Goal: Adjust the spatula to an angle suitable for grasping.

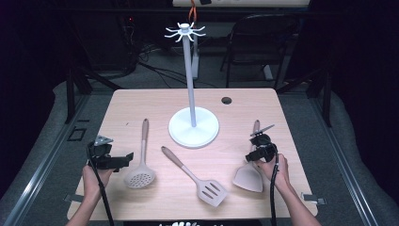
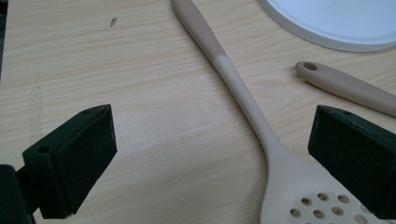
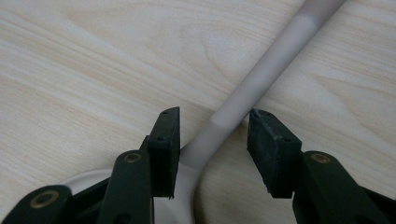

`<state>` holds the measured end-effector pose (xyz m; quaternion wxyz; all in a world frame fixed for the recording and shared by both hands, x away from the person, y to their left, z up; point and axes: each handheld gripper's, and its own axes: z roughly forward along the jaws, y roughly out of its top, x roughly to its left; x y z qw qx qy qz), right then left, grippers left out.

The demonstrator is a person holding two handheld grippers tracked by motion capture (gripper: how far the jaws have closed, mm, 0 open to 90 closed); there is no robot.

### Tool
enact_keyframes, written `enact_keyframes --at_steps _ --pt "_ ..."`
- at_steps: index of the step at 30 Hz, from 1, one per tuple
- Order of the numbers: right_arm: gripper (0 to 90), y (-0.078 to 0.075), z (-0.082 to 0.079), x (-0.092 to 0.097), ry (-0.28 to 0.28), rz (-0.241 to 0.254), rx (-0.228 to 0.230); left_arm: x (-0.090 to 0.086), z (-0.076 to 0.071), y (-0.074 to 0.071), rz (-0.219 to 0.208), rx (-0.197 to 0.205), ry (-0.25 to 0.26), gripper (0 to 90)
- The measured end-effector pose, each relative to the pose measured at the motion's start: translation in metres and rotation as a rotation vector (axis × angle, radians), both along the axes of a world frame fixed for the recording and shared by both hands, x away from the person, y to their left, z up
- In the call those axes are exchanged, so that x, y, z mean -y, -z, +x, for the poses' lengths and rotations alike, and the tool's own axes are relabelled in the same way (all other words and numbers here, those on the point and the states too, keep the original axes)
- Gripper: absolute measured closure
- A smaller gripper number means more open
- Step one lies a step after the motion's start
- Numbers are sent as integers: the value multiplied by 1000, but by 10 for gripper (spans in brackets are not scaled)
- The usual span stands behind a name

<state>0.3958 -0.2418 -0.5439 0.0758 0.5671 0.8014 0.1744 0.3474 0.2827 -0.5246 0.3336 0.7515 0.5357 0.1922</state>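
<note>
- Beige spatula (image 3: 261, 79) lies flat on the wooden table (image 1: 141, 101), and its handle passes between the two black jaws of the right gripper (image 3: 212, 140).
- These jaws are partly open; a narrow gap stays on each side of the handle, so the pads do not press it.
- In the high view the right gripper (image 1: 260, 147) sits over the handle, with the blade toward the person.
- The left gripper (image 2: 210, 154) is wide open and holds nothing; the skimmer (image 2: 243, 98) lies between its jaws on the table.
- The spatula blade is cut off at the bottom edge of the right gripper view.
- Whether the right jaws rest on the table is hard to tell.
</note>
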Motion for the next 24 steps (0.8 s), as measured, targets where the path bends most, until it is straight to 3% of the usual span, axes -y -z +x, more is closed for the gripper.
enact_keyframes --at_steps 2,5,8,11,17,18,21,24 --pt "563 -1 1 3 -8 -5 -19 -1 0 1 0 -2 1 10" --pt "568 0 1 3 6 10 -10 -3 1 1 -19 1 -2 3" --pt "591 -3 -1 6 -22 -26 -37 -3 2 1 -23 -3 -3 3" --pt "605 -3 -2 8 -8 -4 -33 -2 2 2 -24 -7 2 4" --pt "634 -5 -1 15 -17 -2 -75 -3 2 2 -25 -8 3 3" --pt "640 -4 -2 14 -4 -8 -62 -3 2 2 -28 -7 3 3" --pt "658 -7 -5 13 -34 -55 -95 -3 3 1 -25 -8 7 4" --pt "664 -7 -7 13 -37 -71 -107 -2 3 0 -26 -4 8 5"
